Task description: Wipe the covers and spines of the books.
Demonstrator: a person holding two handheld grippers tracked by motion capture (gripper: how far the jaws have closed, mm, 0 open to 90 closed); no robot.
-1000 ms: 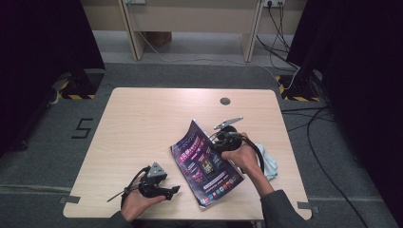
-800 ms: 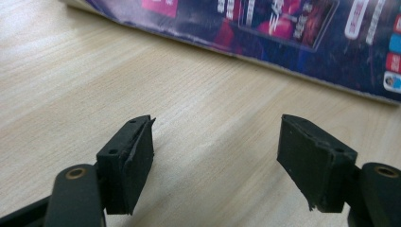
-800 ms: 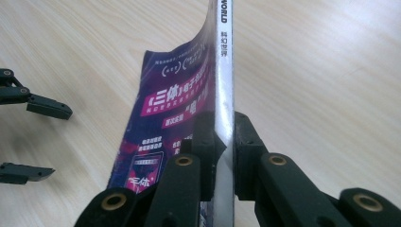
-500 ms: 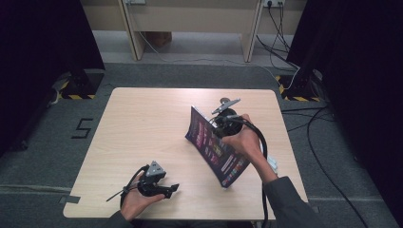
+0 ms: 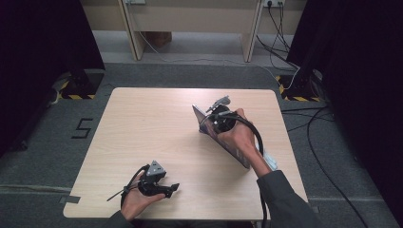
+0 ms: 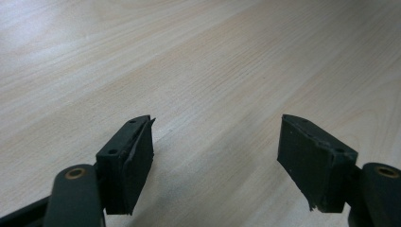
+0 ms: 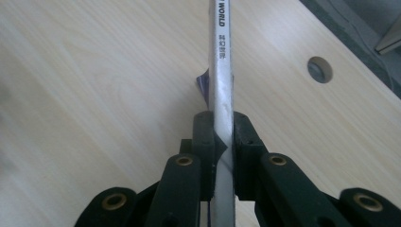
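Holding the magazine (image 5: 223, 137) by its spine is the whole game at this step, and the right gripper (image 5: 219, 119) has its jaws clamped right on that white spine (image 7: 222, 94), so the thing stands nearly on edge right of centre in the high view, lower corner down toward the worktop (image 5: 142, 123). My take: keep the pinch firm and square, because a floppy glossy cover will likely sag or fan open if the wrist tilts, and the pages could slide out of a grip this near one end. I'd lift or turn it slowly, letting the bottom edge trail on the wood until the weight settles. The left gripper (image 5: 159, 185) sits at the lower left of the high view, jaws spread wide with nothing between them, just bare wood in its own view. It's well apart from the magazine, so bringing it over to steady the loose edge seems like the smart assist.
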